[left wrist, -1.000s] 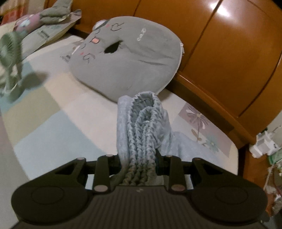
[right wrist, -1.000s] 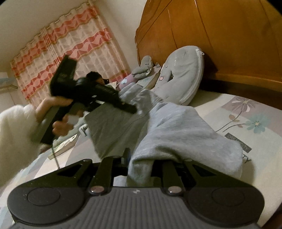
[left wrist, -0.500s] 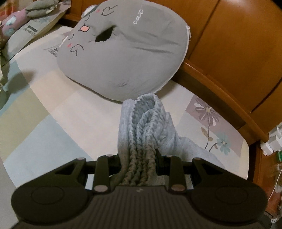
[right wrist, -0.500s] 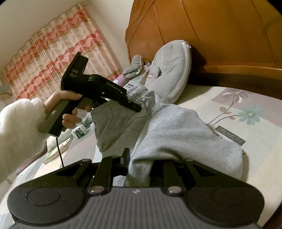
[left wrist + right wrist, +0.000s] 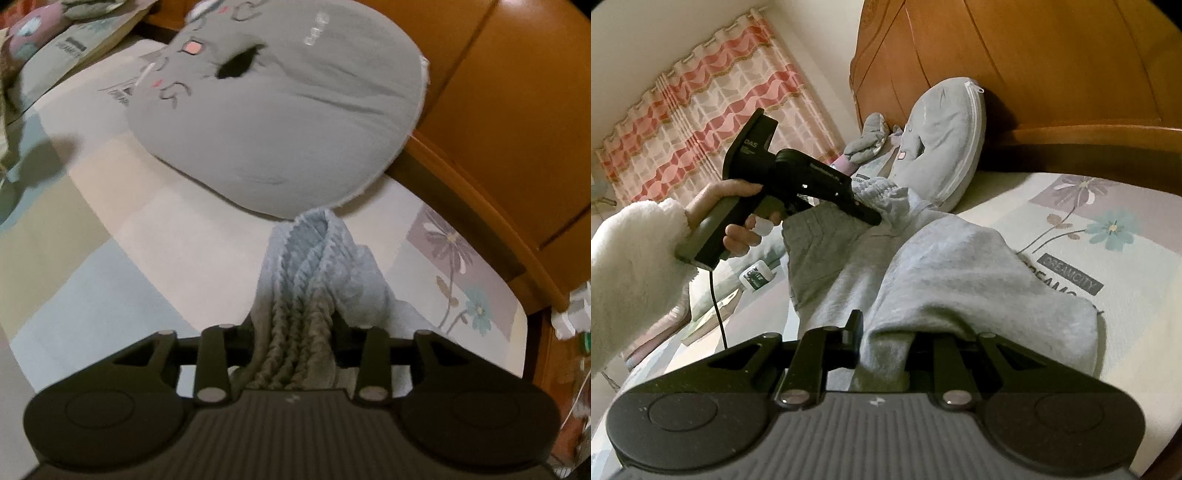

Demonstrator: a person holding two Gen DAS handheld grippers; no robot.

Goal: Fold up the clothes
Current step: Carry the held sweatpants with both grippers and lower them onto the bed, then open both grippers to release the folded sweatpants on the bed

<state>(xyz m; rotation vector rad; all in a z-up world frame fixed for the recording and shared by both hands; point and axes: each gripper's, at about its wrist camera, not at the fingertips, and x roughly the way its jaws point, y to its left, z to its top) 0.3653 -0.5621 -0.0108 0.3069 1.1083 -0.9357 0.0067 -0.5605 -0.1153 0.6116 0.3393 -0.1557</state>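
**Right wrist view: soft gray pants held at two spots**

The gray pants (image 5: 923, 266) hung soft and floppy over the bed (image 5: 1137, 295), near the headboard edge. The left gripper (image 5: 875, 221) pinched the stretchy waistband (image 5: 303, 295); the right gripper (image 5: 886, 350) pinched the cloth lower down. Thick edges looked best for holding.

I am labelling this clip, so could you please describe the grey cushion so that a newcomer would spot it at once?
Find the wooden headboard at the top of the bed. The cushion leans against it, above the grey garment. Unlike its neighbours, it is round, with a drawn cat face and a dark hole.
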